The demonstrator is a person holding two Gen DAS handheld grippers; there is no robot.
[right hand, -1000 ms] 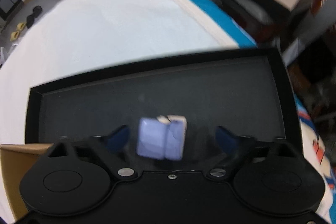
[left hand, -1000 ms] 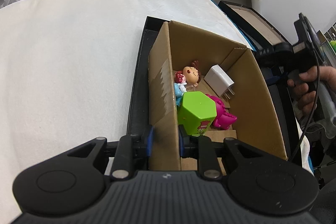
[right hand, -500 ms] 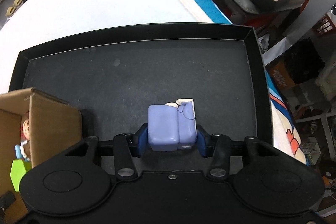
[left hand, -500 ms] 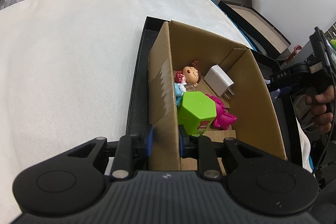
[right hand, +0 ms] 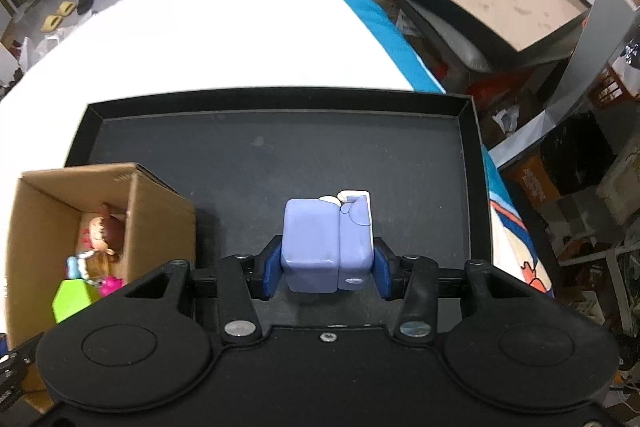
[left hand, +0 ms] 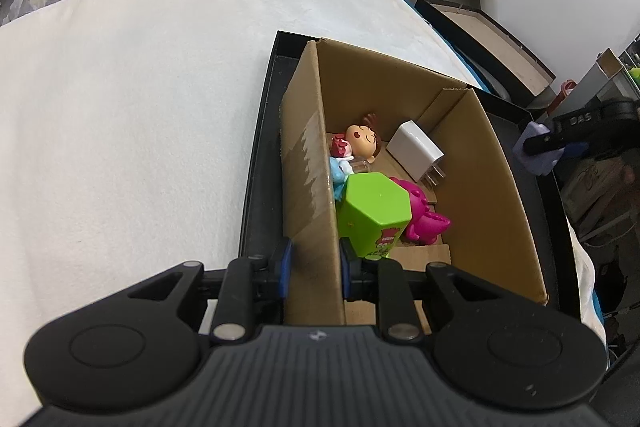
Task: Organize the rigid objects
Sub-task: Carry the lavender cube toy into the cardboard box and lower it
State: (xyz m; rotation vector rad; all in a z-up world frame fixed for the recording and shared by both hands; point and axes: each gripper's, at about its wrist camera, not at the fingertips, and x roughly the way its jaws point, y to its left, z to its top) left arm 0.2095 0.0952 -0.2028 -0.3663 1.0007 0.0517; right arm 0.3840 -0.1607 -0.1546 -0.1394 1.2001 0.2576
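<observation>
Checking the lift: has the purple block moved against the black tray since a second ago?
Yes. The purple block, clamped in the right gripper, has come up off the black tray floor and nearer the cardboard box.

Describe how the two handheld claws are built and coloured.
Both are matte black plastic. The left claw and right claw each have blue pads on black fingers, silver pivot screws, and two rounded lobes with an embossed circle flanking a ribbed centre housing. From the left wrist view, the right claw's side bears white "DAS" lettering.
</observation>
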